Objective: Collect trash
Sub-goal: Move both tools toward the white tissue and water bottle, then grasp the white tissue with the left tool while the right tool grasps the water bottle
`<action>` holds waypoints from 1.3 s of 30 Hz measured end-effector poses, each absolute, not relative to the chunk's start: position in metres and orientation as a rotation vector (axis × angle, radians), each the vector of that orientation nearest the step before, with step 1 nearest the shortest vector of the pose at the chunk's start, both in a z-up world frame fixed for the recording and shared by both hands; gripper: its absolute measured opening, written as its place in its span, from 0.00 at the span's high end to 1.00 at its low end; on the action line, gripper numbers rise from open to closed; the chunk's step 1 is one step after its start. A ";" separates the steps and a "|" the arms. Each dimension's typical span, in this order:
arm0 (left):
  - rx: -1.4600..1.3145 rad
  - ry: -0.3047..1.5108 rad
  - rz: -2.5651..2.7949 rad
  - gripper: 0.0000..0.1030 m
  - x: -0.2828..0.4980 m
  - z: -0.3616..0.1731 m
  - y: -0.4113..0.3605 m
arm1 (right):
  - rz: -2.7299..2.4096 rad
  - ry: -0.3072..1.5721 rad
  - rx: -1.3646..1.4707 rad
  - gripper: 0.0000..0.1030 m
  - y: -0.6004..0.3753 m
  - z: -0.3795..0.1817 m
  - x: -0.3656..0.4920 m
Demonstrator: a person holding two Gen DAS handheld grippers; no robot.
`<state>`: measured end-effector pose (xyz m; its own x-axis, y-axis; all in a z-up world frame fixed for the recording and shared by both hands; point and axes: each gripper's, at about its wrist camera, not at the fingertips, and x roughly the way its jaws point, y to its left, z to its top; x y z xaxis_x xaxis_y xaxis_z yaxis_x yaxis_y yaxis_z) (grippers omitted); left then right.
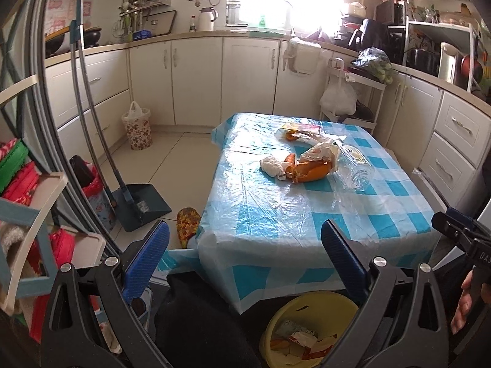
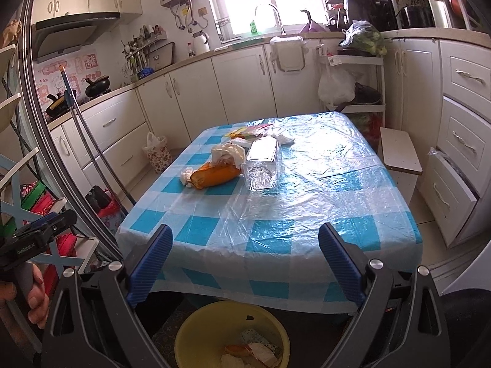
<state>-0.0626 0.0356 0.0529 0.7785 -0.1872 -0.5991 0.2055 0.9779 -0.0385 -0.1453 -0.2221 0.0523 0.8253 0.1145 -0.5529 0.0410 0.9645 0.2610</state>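
Trash lies on the blue checked table (image 1: 276, 214) (image 2: 307, 202): an orange peel (image 1: 310, 170) (image 2: 214, 174), a crumpled white tissue (image 1: 271, 165) (image 2: 185, 176), a crumpled plastic bag (image 1: 319, 151) (image 2: 228, 153), a clear plastic bottle (image 1: 356, 165) (image 2: 262, 165) on its side, and a yellow-red wrapper (image 1: 302, 128) (image 2: 242, 132) at the far end. A yellow bin (image 1: 307, 328) (image 2: 230, 334) with scraps stands on the floor at the table's near edge. My left gripper (image 1: 245, 254) and right gripper (image 2: 245, 254) are both open and empty, above the near edge and the bin.
A dustpan (image 1: 141, 202) and broom lean at the left by a shelf rack (image 1: 30, 214). A slipper (image 1: 187, 224) lies on the floor. A flowered bin (image 1: 136, 125) stands by the cabinets. A small stool (image 2: 399, 153) is right of the table.
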 end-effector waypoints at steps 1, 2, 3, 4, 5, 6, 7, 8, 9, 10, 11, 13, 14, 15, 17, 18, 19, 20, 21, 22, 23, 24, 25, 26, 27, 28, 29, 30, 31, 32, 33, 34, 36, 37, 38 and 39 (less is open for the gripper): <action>0.052 0.645 -0.224 0.07 -0.056 0.053 0.029 | 0.050 0.616 0.269 0.11 -0.223 0.052 -0.139; 0.069 0.644 -0.237 0.07 -0.049 0.053 0.022 | 0.060 0.631 0.266 0.11 -0.223 0.052 -0.132; 0.082 0.643 -0.247 0.07 -0.044 0.053 0.016 | 0.071 0.647 0.263 0.11 -0.224 0.052 -0.125; 0.096 0.642 -0.261 0.07 -0.037 0.053 0.009 | 0.081 0.661 0.257 0.11 -0.226 0.053 -0.116; 0.106 0.642 -0.271 0.07 -0.030 0.052 0.003 | 0.088 0.674 0.251 0.11 -0.228 0.053 -0.106; 0.117 0.642 -0.281 0.07 -0.021 0.052 -0.004 | 0.090 0.685 0.244 0.11 -0.230 0.053 -0.098; 0.125 0.640 -0.285 0.07 -0.014 0.052 -0.010 | 0.092 0.697 0.237 0.11 -0.233 0.054 -0.088; 0.134 0.637 -0.288 0.07 -0.007 0.051 -0.016 | 0.094 0.710 0.229 0.11 -0.235 0.054 -0.079; 0.148 0.632 -0.293 0.07 0.003 0.051 -0.024 | 0.095 0.720 0.222 0.11 -0.238 0.053 -0.071; 0.163 0.628 -0.299 0.07 0.011 0.051 -0.031 | 0.095 0.726 0.219 0.11 -0.241 0.052 -0.063; 0.186 0.625 -0.308 0.07 0.019 0.049 -0.039 | 0.093 0.729 0.223 0.11 -0.244 0.051 -0.057; 0.244 0.623 -0.349 0.07 0.037 0.044 -0.061 | 0.088 0.732 0.255 0.11 -0.252 0.045 -0.048; 0.272 0.622 -0.365 0.07 0.044 0.042 -0.071 | 0.086 0.733 0.280 0.11 -0.256 0.041 -0.045; 0.312 0.619 -0.388 0.07 0.053 0.038 -0.084 | 0.085 0.735 0.301 0.11 -0.260 0.037 -0.044; 0.369 0.619 -0.427 0.07 0.067 0.033 -0.105 | 0.086 0.747 0.345 0.11 -0.268 0.032 -0.037; 0.402 0.619 -0.441 0.07 0.075 0.030 -0.116 | 0.088 0.748 0.359 0.11 -0.270 0.032 -0.033; 0.428 0.620 -0.453 0.07 0.084 0.026 -0.126 | 0.089 0.744 0.366 0.11 -0.272 0.034 -0.030; 0.444 0.622 -0.458 0.07 0.092 0.023 -0.135 | 0.090 0.739 0.368 0.11 -0.274 0.036 -0.027; 0.450 0.625 -0.459 0.07 0.099 0.021 -0.141 | 0.090 0.734 0.374 0.11 -0.276 0.037 -0.026; 0.452 0.632 -0.465 0.07 0.108 0.018 -0.148 | 0.090 0.731 0.392 0.11 -0.278 0.037 -0.025; 0.451 0.639 -0.470 0.08 0.114 0.015 -0.153 | 0.090 0.732 0.413 0.11 -0.281 0.036 -0.024; 0.453 0.647 -0.474 0.09 0.121 0.012 -0.158 | 0.091 0.737 0.437 0.11 -0.284 0.035 -0.024; 0.454 0.660 -0.482 0.14 0.128 0.009 -0.163 | 0.091 0.743 0.451 0.11 -0.286 0.033 -0.022; 0.449 0.679 -0.494 0.25 0.135 0.007 -0.166 | 0.089 0.749 0.459 0.11 -0.287 0.032 -0.021; 0.432 0.699 -0.510 0.35 0.141 0.006 -0.166 | 0.089 0.753 0.463 0.11 -0.287 0.031 -0.018; 0.401 0.723 -0.535 0.52 0.148 0.006 -0.166 | 0.089 0.754 0.465 0.11 -0.288 0.032 -0.016; 0.366 0.749 -0.560 0.69 0.153 0.005 -0.165 | 0.090 0.753 0.467 0.11 -0.288 0.032 -0.015; 0.333 0.769 -0.571 0.73 0.157 0.006 -0.163 | 0.092 0.751 0.471 0.11 -0.289 0.033 -0.013; 0.311 0.765 -0.561 0.82 0.159 0.010 -0.160 | 0.095 0.750 0.474 0.11 -0.289 0.034 -0.011; 0.286 0.763 -0.561 0.86 0.160 0.011 -0.157 | 0.096 0.749 0.475 0.11 -0.289 0.034 -0.007; 0.235 0.774 -0.568 0.87 0.163 0.015 -0.150 | 0.097 0.750 0.477 0.11 -0.289 0.035 -0.003; 0.178 0.781 -0.567 0.87 0.165 0.018 -0.143 | 0.096 0.753 0.478 0.11 -0.289 0.035 0.001; 0.074 0.788 -0.563 0.88 0.170 0.023 -0.125 | 0.092 0.755 0.471 0.11 -0.286 0.035 0.011; 0.044 0.791 -0.557 0.88 0.172 0.025 -0.119 | 0.090 0.758 0.461 0.11 -0.283 0.036 0.017; 0.018 0.794 -0.552 0.89 0.174 0.027 -0.112 | 0.086 0.764 0.448 0.11 -0.281 0.035 0.025; -0.010 0.793 -0.548 0.89 0.174 0.029 -0.105 | 0.083 0.773 0.435 0.11 -0.277 0.034 0.034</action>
